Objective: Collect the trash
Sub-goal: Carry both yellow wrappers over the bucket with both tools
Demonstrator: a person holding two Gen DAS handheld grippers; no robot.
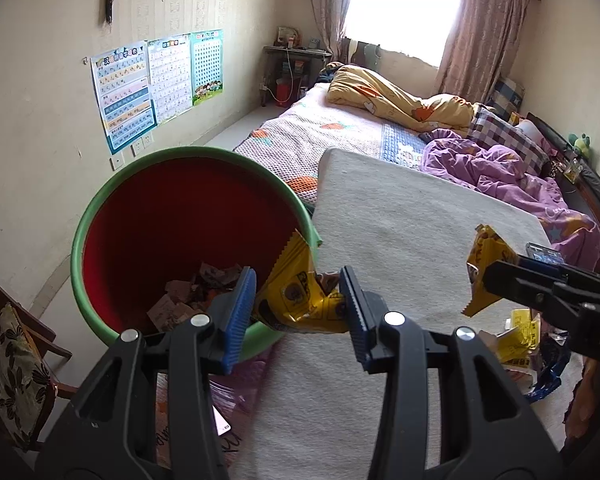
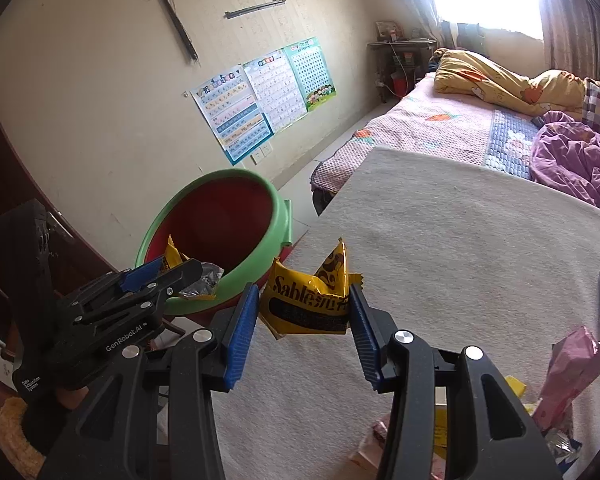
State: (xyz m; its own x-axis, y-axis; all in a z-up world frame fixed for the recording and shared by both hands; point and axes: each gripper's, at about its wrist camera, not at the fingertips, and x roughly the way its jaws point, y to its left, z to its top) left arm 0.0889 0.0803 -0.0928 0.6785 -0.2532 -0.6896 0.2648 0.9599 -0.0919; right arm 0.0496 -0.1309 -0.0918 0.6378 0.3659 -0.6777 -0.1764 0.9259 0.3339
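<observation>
Our left gripper (image 1: 302, 304) clamps a yellow snack wrapper (image 1: 300, 296) over the green-rimmed red trash bucket (image 1: 100, 208) beside the bed, while our right gripper (image 2: 304, 320) pinches a yellow Sable wrapper (image 2: 306, 300) above the beige mat (image 2: 460, 248).

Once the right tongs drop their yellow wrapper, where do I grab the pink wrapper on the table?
Pinch the pink wrapper at its raised, crumpled upper end, coming down from above on the open middle-of-table side. That end stands tilted up off the table cloth, while its lower end is buried among other litter.
</observation>
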